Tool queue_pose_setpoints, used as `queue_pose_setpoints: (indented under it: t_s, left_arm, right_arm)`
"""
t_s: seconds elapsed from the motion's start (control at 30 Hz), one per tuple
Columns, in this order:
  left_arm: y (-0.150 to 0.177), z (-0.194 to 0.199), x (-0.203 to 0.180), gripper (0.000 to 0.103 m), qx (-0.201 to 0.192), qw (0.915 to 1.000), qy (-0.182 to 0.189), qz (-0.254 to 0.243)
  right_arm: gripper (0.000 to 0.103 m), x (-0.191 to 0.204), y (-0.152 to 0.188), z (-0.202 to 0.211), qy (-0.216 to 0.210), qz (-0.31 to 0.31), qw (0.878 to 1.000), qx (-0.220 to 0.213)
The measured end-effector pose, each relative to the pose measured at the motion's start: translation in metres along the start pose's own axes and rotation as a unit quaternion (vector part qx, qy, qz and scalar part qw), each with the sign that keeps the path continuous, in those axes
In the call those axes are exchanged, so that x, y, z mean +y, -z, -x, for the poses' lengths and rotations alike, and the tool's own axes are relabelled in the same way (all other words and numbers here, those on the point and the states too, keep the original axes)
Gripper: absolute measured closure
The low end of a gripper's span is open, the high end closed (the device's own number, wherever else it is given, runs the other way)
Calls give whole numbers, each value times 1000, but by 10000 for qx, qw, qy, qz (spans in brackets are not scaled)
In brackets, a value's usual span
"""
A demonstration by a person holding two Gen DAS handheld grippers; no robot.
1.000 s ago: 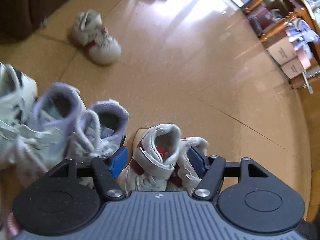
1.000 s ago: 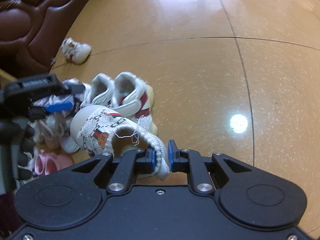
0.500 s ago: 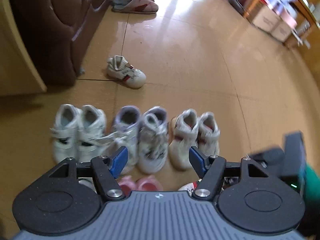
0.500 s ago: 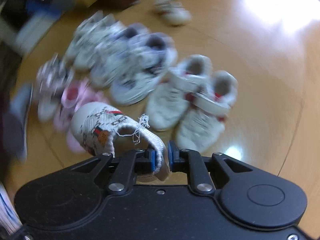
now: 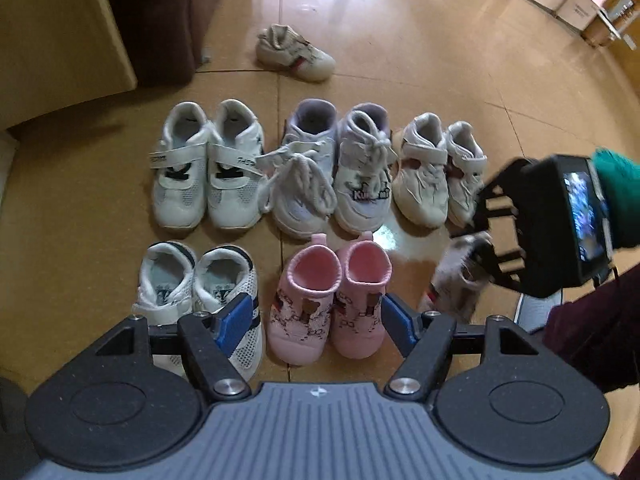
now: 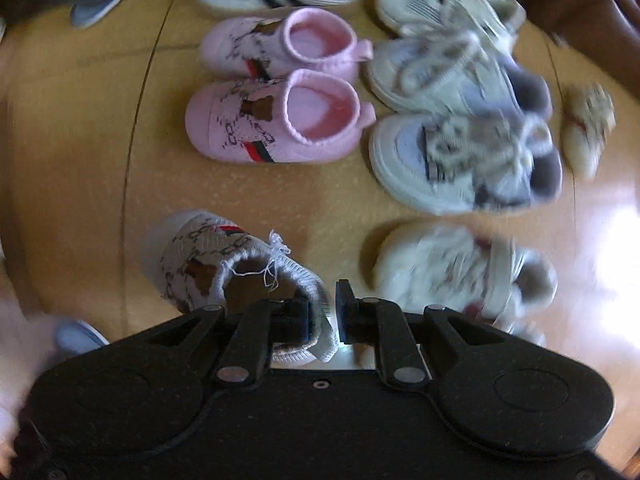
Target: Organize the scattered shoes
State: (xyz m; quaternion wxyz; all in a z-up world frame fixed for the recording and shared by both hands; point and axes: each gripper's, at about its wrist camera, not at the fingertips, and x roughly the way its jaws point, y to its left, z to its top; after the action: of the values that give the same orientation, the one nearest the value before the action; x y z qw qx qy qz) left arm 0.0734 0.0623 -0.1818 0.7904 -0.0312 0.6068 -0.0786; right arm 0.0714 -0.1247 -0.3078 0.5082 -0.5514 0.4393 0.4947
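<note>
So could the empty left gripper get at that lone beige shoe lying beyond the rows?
Probably yes. The left gripper is open and holds nothing, and bare floor surrounds the lone beige shoe. It would just have to travel over the paired rows.

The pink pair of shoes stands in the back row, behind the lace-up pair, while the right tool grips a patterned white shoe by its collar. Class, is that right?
Not quite. The pink pair stands in the front row, nearer the camera than the lace-up pair, as the left wrist view shows. The right tool does grip the patterned white shoe by its collar.
</note>
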Motion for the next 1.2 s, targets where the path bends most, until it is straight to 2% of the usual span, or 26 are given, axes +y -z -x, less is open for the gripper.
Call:
queue_pose_setpoints:
  t_s: [0.13, 0.23, 0.4, 0.43, 0.47, 0.5, 0.53, 0.63, 0.8, 0.87, 1.0, 1.1, 1.2]
  left_arm:
    - [-7, -17, 22, 33, 112, 9994, -198, 258]
    - [-8, -30, 39, 33, 190, 9983, -256, 497]
    - [-8, -35, 47, 33, 148, 9977, -251, 610]
    - [-9, -34, 46, 33, 127, 9978, -244, 596]
    - [-9, -33, 44, 33, 106, 9980, -238, 582]
    - [-10, -32, 43, 33, 84, 9981, -231, 567]
    - [-10, -32, 41, 33, 63, 9982, -225, 553]
    - [-11, -29, 37, 33, -1, 9985, -206, 510]
    - [-13, -26, 32, 33, -59, 9986, -104, 518]
    - [-13, -25, 31, 33, -72, 9986, -66, 519]
    - [-15, -20, 29, 33, -164, 9988, -14, 472]
    - [-17, -19, 30, 33, -215, 9985, -1, 496]
    - [-18, -19, 31, 33, -238, 9983, 47, 535]
  right_arm:
    - [90, -1, -10, -13, -49, 444, 9990, -74]
    - [89, 4, -19, -24, 65, 747, 9971, -147]
    - [85, -6, -26, -31, 120, 565, 9977, -365]
    - [79, -7, -27, -32, 132, 535, 9977, -392]
    - [65, -8, -28, -33, 114, 435, 9983, -372]
    - [59, -12, -29, -33, 84, 241, 9991, -330]
    - [56, -14, -28, -32, 79, 136, 9993, -339]
    - [56, -26, -25, -20, -26, -352, 9987, -378]
    - [50, -42, -16, 14, -82, -1115, 9913, -698]
    - [48, -42, -16, 19, -159, -1290, 9890, -704]
    - [48, -16, -18, 22, -341, -1335, 9870, -824]
    - [51, -10, -16, 23, -375, -1432, 9833, -1059]
    - [53, -12, -18, 23, -261, -1404, 9846, -1010]
